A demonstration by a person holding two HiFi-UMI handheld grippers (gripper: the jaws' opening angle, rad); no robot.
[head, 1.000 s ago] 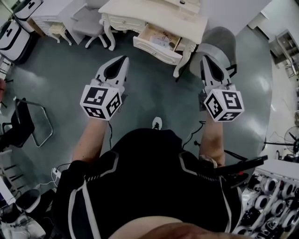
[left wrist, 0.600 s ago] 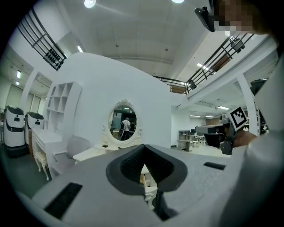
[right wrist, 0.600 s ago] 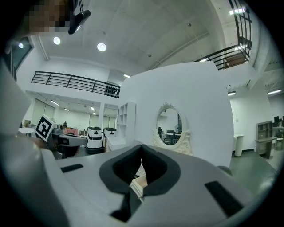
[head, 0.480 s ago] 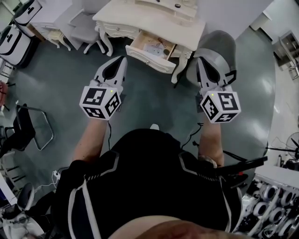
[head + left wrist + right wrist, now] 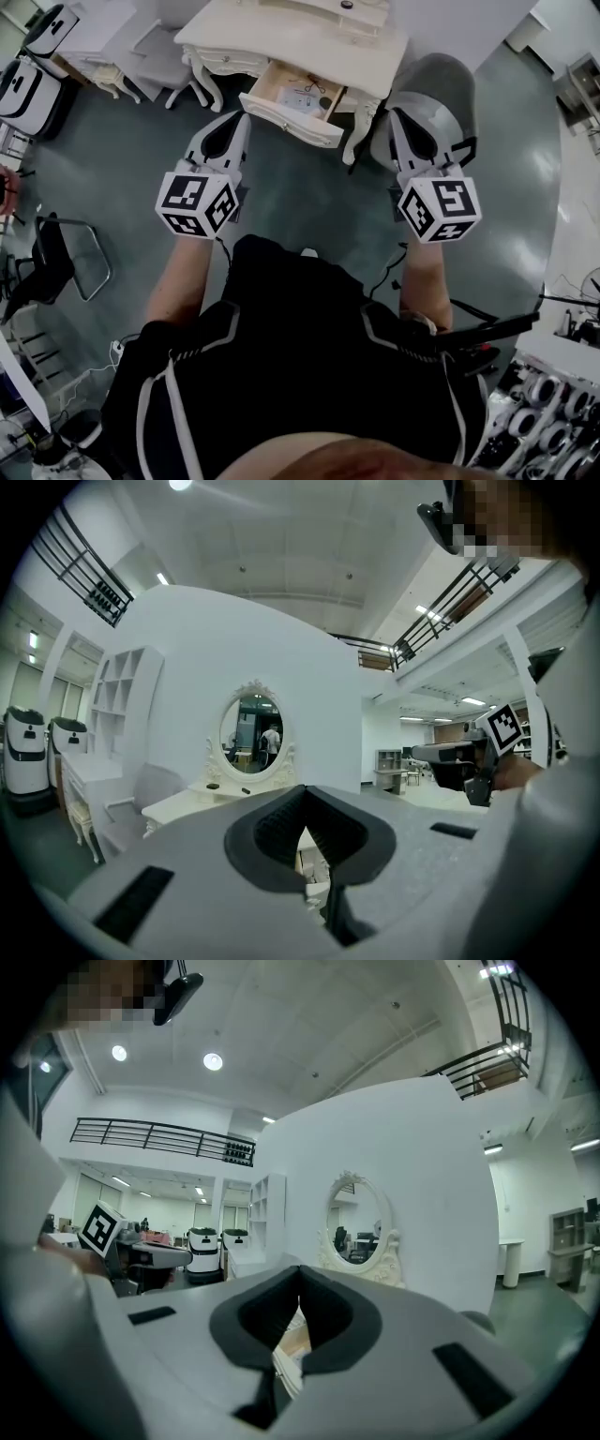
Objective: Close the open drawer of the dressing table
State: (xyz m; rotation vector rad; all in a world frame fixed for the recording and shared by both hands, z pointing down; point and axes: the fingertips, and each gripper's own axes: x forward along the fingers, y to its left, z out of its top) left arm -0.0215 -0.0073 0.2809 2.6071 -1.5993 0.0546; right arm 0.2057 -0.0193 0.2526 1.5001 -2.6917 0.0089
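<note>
Standing pulled out from the front of the cream dressing table, the open drawer holds a few small dark items on a pale sheet, too small to identify. The left gripper and the right gripper each have their jaws pressed together on nothing, held in the air and touching no furniture. The drawer lies ahead of both and between them, its front nearer the left gripper's tips, above the grey floor.
</note>
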